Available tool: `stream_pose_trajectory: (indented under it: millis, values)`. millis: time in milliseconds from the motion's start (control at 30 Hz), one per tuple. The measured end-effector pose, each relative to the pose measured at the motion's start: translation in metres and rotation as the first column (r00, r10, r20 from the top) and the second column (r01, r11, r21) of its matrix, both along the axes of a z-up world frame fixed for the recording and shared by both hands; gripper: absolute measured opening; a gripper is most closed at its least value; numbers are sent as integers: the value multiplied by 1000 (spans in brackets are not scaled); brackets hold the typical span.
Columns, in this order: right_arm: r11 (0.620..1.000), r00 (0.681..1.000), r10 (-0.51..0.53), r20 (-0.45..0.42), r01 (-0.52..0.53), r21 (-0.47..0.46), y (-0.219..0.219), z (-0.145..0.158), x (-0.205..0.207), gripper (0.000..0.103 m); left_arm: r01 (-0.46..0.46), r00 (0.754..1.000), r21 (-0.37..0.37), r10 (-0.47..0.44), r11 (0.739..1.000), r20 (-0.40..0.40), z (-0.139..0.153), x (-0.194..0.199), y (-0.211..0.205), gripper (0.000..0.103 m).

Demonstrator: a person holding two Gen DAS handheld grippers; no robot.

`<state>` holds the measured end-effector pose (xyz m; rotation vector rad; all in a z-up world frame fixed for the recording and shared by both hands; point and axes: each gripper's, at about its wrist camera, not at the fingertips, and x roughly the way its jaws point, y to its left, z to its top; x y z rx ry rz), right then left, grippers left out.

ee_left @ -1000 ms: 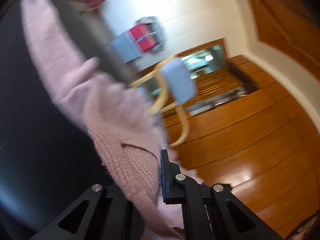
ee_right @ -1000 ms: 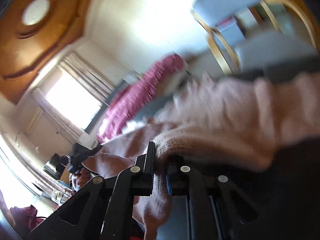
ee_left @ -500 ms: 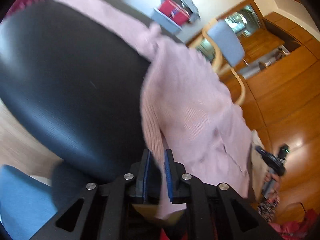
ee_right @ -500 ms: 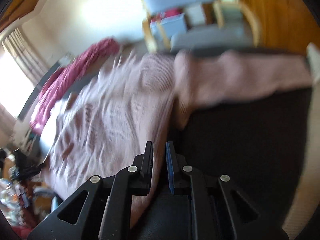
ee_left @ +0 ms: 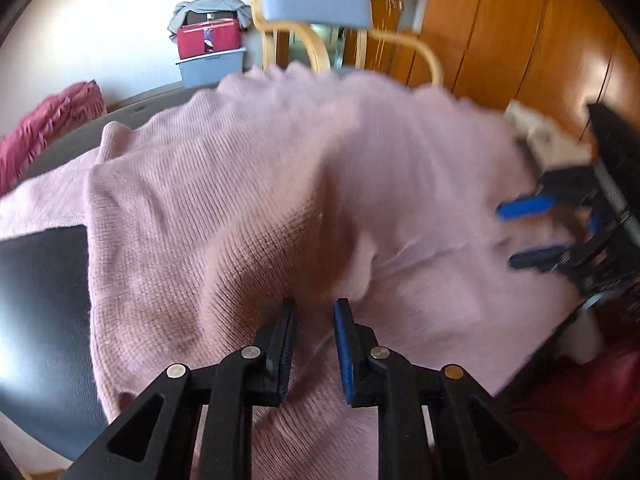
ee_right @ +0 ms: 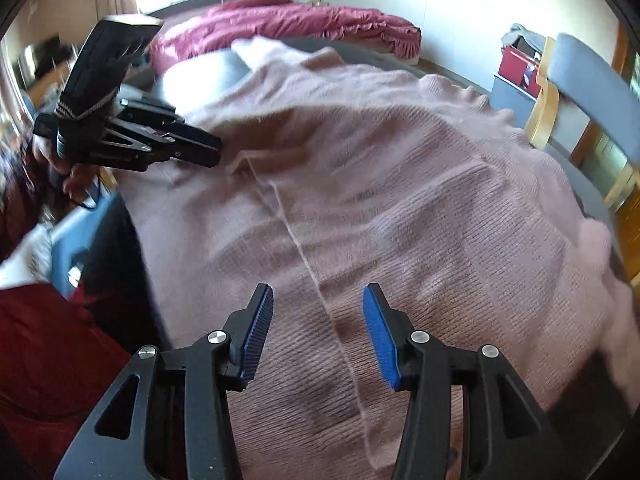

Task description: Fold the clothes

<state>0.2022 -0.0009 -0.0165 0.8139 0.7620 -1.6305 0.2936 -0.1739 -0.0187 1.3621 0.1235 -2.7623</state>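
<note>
The pink knitted sweater (ee_right: 360,184) fills the middle of both views, spread over the dark table (ee_left: 36,280). The right gripper (ee_right: 318,320) has just been opening and now stands spread above the knit, nothing pinched. The left gripper (ee_left: 314,340) has just been parting slightly too, with a ridge of knit rising between its pads. The sweater looks soft, light and floppy, so the hem edges or the shoulders seem the best holds.

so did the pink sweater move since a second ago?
Yes. The pink sweater hung from shut jaws beside the grey chair; now it lies spread below the chair, both grippers' jaws having just been opening, off it.
</note>
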Motion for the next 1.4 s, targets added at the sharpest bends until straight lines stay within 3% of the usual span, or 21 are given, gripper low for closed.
stream_pose_trajectory:
  millis: [100,200,267,300,333,500,600,700,767,800,867,933,1000,1100,1167,1267,1400]
  values:
    - [999,999,-32,7,32,22,2,-7,-13,49,21,999,-27,-22,999,-46,-4,2,-1,19]
    - [997,995,-78,63,77,11,5,-5,-30,17,17,998,30,-15,999,-58,-4,6,-7,18]
    - [994,990,-106,96,107,3,10,-3,-40,9,9,998,61,-5,998,-60,-2,9,-11,4]
    - [993,986,-116,123,117,-3,11,-2,-43,5,3,998,51,0,999,-65,0,11,-11,3]
    - [992,980,-123,155,125,-9,13,-1,-45,5,0,998,44,3,999,-70,1,12,-10,1]
    - [994,941,-45,336,75,-76,31,13,-41,5,55,986,149,-30,987,-164,23,41,-14,0]
    - [991,910,15,413,43,-129,37,25,-34,5,42,980,155,-10,987,-198,37,56,-19,0]
    - [986,928,0,371,61,-153,36,30,-31,5,12,974,63,3,998,-228,39,55,-15,2]
    - [983,943,-46,329,101,-153,33,27,-32,5,7,971,44,3,999,-239,35,45,-13,19]
    - [980,949,-73,307,125,-152,32,24,-33,7,6,970,38,4,999,-244,33,40,-12,20]
    - [975,956,-124,267,167,-144,28,18,-36,17,14,979,46,-4,999,-204,25,24,-10,21]
    - [977,962,-152,226,181,-114,20,9,-36,33,27,989,51,-19,998,-149,14,8,-7,21]
    - [982,971,-144,192,164,-92,12,1,-32,47,63,990,9,-61,998,-124,5,-1,3,21]
    - [991,984,-115,138,123,-55,2,-10,-23,48,113,989,-99,-121,989,-81,-8,-11,20,21]
    - [993,990,-105,98,110,-52,-2,-13,-20,48,117,987,-167,-134,979,-95,-11,-11,27,24]
    - [994,994,-93,60,97,-52,-5,-15,-20,48,116,985,-178,-136,977,-104,-15,-12,27,24]
    - [994,991,-97,88,101,-43,-7,-15,-24,44,95,989,-57,-101,994,-110,-15,-10,12,22]
